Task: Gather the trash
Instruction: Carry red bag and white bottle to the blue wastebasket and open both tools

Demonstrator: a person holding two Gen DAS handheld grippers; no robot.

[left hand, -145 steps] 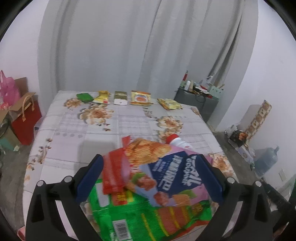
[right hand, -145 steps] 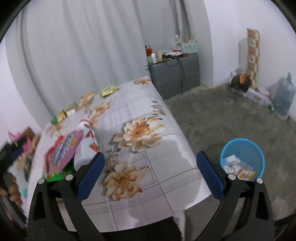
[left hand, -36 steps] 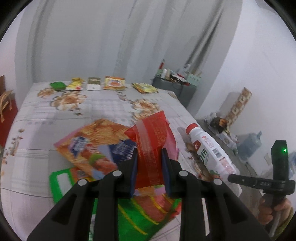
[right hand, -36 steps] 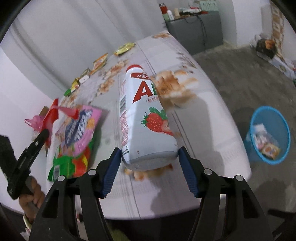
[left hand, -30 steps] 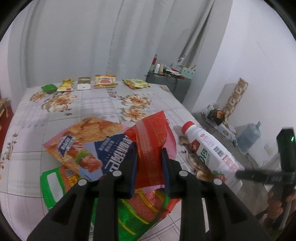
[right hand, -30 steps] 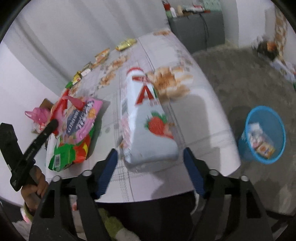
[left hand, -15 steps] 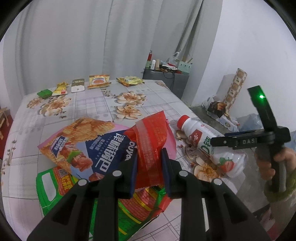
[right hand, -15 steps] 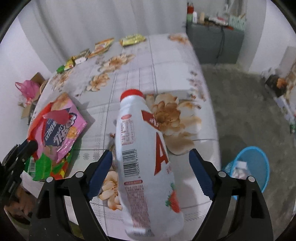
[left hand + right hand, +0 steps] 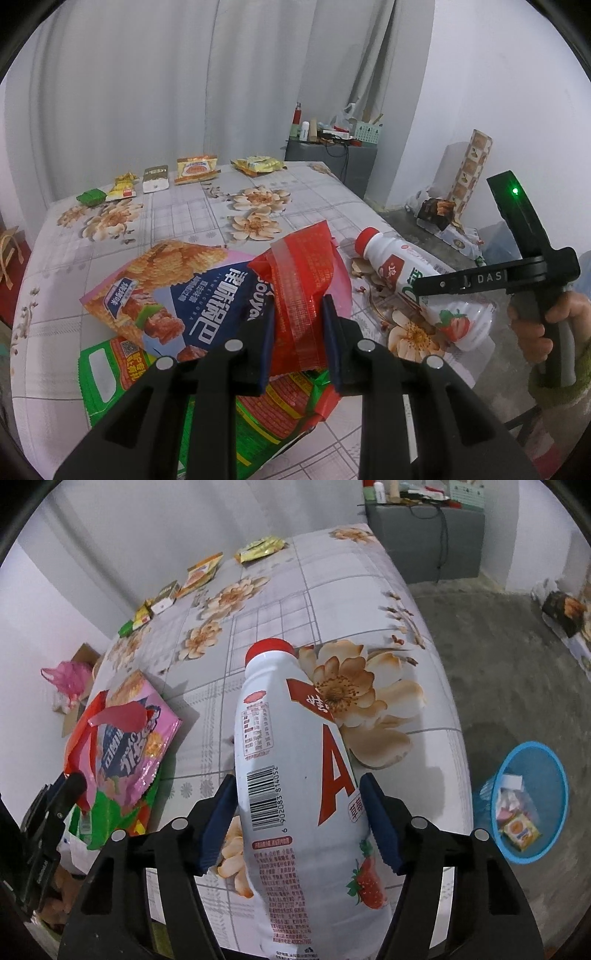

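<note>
Two tools: each is closed on a piece of trash, and both are held above a flowered table (image 9: 436, 716).
Left tool (image 9: 297, 328): fingers narrow, pinching a crumpled red wrapper (image 9: 306, 273) that stands up between them.
Under the left tool: a pink and blue snack bag (image 9: 173, 284) lies on a green bag (image 9: 118, 369), both flat on the table near its front edge.
Right tool (image 9: 299, 827): fingers spread about the lower body of a white strawberry drink bottle (image 9: 299, 775) and gripping it.
Bottle axis: runs along the fingers, red cap pointing away from the hand, base toward the camera.
Bin: a blue mesh basket (image 9: 554, 771) stands on the floor, beyond the table edge, to the right of the right tool and lower, already holding some packets.
Key relation: judged from the right wrist view, the bottle is the nearer load to the basket; the wrapper is on the far side, across the table.
Likely need: carry the bottle right and down past the table edge.
Other trash: a row of small packets (image 9: 195, 168) at the far end of the table, well apart from both tools.
</note>
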